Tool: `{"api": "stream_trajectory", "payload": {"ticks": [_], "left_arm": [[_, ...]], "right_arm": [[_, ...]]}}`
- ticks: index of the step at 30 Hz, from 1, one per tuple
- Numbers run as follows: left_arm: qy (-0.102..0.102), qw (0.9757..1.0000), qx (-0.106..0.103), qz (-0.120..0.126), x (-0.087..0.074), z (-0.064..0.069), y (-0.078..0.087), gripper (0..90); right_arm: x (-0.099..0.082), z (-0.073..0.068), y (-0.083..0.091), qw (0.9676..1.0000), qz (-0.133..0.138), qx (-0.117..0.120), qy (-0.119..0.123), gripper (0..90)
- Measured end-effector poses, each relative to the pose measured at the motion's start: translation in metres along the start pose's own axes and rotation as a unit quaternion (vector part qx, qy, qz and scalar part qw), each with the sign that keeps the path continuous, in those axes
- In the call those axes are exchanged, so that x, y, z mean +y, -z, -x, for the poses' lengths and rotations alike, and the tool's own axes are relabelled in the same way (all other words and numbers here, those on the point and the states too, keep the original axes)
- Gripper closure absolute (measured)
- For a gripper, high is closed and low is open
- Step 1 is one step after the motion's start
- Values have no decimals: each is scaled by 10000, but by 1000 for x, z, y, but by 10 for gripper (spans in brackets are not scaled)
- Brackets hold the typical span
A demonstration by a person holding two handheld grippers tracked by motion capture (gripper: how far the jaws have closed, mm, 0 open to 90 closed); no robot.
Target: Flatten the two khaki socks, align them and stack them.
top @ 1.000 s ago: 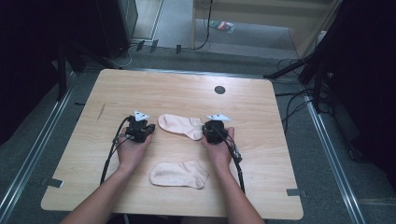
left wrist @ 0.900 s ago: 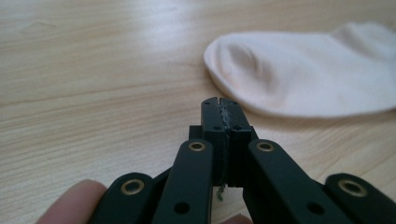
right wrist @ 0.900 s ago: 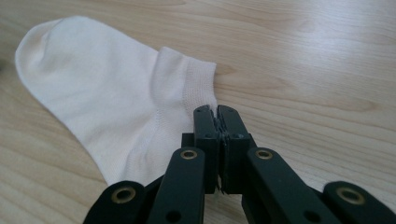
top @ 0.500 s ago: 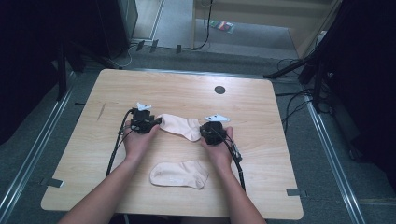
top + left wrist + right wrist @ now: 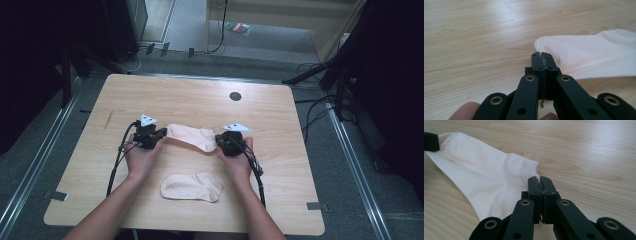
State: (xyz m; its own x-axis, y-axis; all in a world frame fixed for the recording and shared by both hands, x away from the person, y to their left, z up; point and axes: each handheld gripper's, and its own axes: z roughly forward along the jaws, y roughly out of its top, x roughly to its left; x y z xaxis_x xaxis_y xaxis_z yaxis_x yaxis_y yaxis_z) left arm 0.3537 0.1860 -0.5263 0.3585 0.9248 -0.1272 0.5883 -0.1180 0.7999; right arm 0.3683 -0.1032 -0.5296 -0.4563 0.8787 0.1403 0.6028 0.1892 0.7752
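Pale wood makes up the table [image 5: 200, 100], a broad light-grained top with a small dark round hole [image 5: 235, 96] near its far edge. On it, close to the person's side, a peach-white sock [image 5: 191, 186] lies flat between the two forearms. A second sock of the same colour, the held sock [image 5: 192, 137], is stretched between the two grippers farther out, its middle raised a little off the wood. The left gripper [image 5: 159, 135] has just closed its jaws again after a brief opening, and they now pinch the sock's rounded end, as the left gripper view shows [image 5: 544, 56]. The right gripper [image 5: 220, 141] has its jaws clamped tight on the sock's other end [image 5: 539, 181].
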Motion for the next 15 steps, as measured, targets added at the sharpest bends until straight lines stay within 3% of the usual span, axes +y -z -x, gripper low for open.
{"api": "stream_trajectory", "payload": {"ticks": [8,15], "left_arm": [[-45,9988,-215,449,-16,14,49,900],[12,9980,-391,504,-43,26,77,900]], "right_arm": [[-4,-13,33,9996,176,200,26,886],[-20,-27,64,9991,157,374,105,887]]}}
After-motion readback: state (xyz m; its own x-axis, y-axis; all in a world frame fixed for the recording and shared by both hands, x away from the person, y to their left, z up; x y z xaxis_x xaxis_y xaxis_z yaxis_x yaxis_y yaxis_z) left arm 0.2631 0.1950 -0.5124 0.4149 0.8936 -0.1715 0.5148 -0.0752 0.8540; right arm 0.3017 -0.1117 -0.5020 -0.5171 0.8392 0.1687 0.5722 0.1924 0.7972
